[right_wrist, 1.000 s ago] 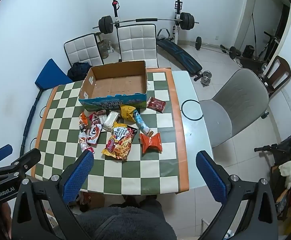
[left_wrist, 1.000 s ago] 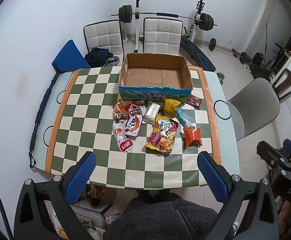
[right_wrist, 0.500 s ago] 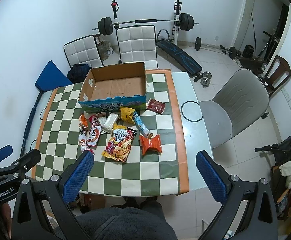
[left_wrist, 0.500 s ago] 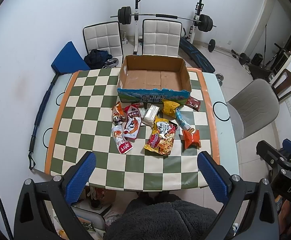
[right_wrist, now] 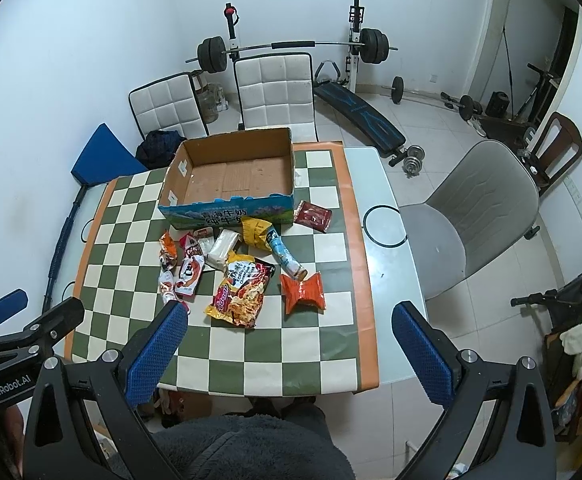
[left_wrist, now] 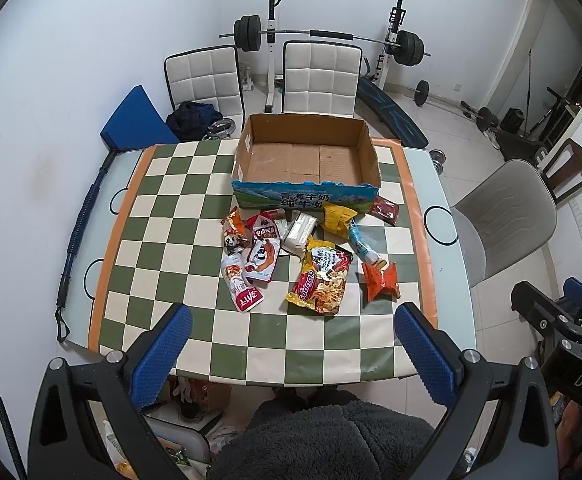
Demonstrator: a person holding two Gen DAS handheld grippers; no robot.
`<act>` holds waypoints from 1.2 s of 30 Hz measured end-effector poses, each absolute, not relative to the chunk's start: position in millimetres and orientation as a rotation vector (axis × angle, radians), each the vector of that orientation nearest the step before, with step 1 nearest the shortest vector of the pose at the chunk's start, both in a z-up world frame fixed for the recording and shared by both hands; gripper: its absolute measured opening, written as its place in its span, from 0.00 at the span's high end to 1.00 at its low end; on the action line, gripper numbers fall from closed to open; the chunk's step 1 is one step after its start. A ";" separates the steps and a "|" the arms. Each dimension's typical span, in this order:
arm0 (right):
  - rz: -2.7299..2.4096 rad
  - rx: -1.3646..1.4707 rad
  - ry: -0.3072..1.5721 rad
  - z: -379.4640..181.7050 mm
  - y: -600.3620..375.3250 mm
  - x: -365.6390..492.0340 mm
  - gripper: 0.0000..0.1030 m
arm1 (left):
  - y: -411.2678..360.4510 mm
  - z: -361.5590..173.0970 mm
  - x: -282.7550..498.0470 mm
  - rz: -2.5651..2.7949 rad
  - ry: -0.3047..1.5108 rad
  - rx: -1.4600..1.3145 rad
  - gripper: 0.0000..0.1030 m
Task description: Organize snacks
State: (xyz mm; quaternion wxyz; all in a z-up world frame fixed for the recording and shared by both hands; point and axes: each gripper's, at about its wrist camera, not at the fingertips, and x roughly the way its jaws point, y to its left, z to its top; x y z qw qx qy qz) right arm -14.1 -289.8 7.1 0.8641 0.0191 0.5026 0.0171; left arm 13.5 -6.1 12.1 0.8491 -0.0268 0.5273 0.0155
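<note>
The table point(left_wrist: 195, 184), covered by a green-and-cream checked cloth, was seen spread ahead of and below both grippers, its near edge cut off behind the dark fleece of the person point(left_wrist: 331, 436). A wide band of bare cloth was left between the grippers and the snacks. The cardboard box point(left_wrist: 307, 160) was set farthest ahead, open and with nothing in it. The snacks were scattered just in front of its near wall: a large yellow-and-red bag point(left_wrist: 319, 280) nearest, an orange packet point(left_wrist: 379, 280) to its right, a light blue tube point(left_wrist: 361, 242), a white packet point(left_wrist: 299, 228) and a dark red packet point(left_wrist: 385, 210) off by the box corner. Several red-and-white pouches point(left_wrist: 257, 256) overlapped on the left, and their print could not be read. The left gripper point(left_wrist: 287, 350) and right gripper point(right_wrist: 287, 350) were held high and level, fingers wide apart, gripping nothing.
</note>
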 end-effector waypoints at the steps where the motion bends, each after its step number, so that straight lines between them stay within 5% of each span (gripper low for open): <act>1: 0.036 0.039 1.053 7.1 -286.9 -12.5 0.00 | -6.3 12.5 14.1 0.032 1.111 -0.056 0.00; 36: 0.042 0.046 1.037 19.7 -292.3 -5.7 0.00 | -11.6 14.6 16.2 0.030 1.101 -0.056 0.00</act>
